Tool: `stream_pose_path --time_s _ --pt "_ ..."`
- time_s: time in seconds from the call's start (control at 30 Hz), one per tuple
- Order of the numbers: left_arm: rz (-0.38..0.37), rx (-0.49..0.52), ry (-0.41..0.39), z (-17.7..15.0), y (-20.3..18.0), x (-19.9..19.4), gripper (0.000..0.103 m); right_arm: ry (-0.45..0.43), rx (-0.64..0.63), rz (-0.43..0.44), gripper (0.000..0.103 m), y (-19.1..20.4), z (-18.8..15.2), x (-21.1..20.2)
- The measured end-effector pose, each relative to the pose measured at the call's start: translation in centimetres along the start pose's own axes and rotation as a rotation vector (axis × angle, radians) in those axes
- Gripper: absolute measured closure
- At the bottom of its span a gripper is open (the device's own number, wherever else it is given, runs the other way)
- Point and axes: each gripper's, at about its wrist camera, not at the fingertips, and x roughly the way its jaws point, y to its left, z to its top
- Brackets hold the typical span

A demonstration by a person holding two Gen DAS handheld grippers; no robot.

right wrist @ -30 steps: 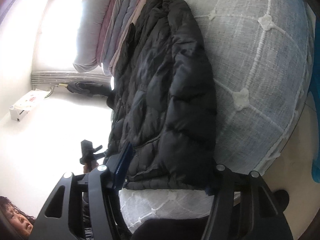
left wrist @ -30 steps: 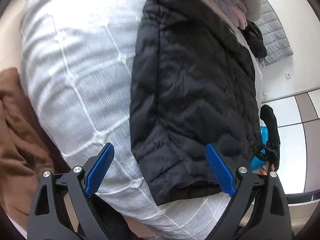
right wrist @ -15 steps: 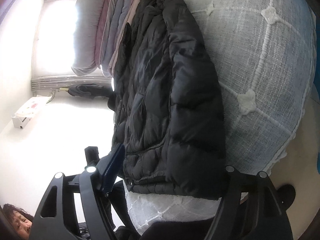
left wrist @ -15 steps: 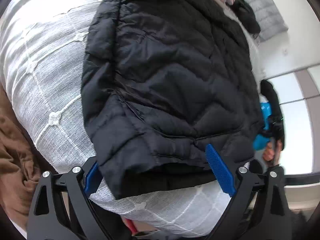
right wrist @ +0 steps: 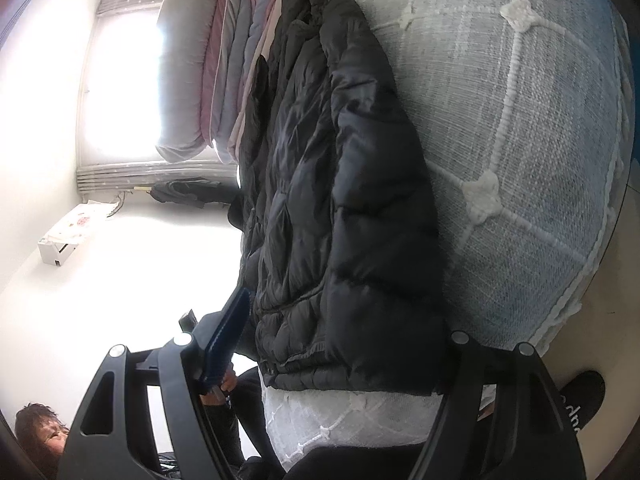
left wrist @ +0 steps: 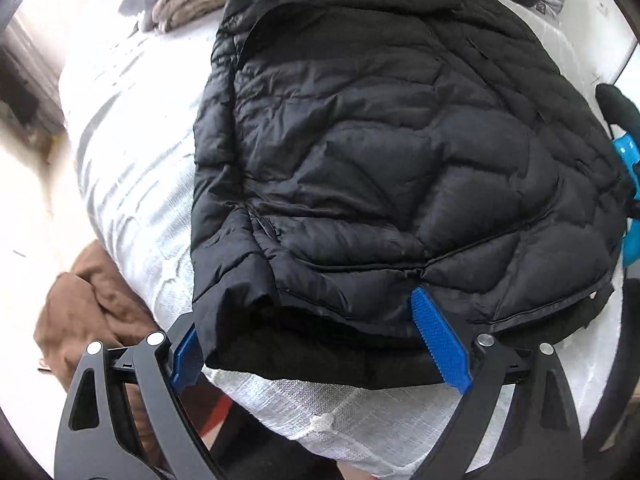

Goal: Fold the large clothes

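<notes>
Both wide-open, empty grippers, left (left wrist: 316, 344) and right (right wrist: 340, 354), are closing in on the black quilted puffer jacket's (left wrist: 392, 152) hem, so we're probably about to grab it for folding.

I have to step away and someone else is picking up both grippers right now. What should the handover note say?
Left gripper: open, jaws straddling the near hem of the black puffer jacket, nothing clamped.
Right gripper: open, also at the hem, by the other corner; one finger is hidden behind the fabric.
The jacket lies spread on the white bedspread, with a stack of folded clothes beyond its collar and a brown garment off the bed's edge.
Done: jacket laid out, looks partly folded.
Left: probably grip the hem with both and fold it up toward the collar.
</notes>
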Motion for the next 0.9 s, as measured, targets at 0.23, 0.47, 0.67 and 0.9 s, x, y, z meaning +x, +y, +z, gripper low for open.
stream_pose_path --time_s 0.23,0.47,0.67,0.9 --pt "0.006 0.011 -0.020 -0.4 0.5 -0.6 0.014 -0.006 0.000 -0.003 0.032 0.1 -0.2 -0.1" --pt "-0.167 -0.095 -0.016 -0.4 4.3 0.7 0.082 -0.010 -0.048 -0.074 0.044 1.0 -0.5 0.0" --pt "-0.375 -0.288 -0.020 -0.8 7.9 1.2 0.098 -0.076 -0.089 -0.174 0.092 1.7 -1.8 0.0" --pt "-0.462 -0.368 -0.083 -1.8 9.5 -1.6 0.100 -0.176 -0.143 -0.086 0.095 5.1 -2.8 -1.2"
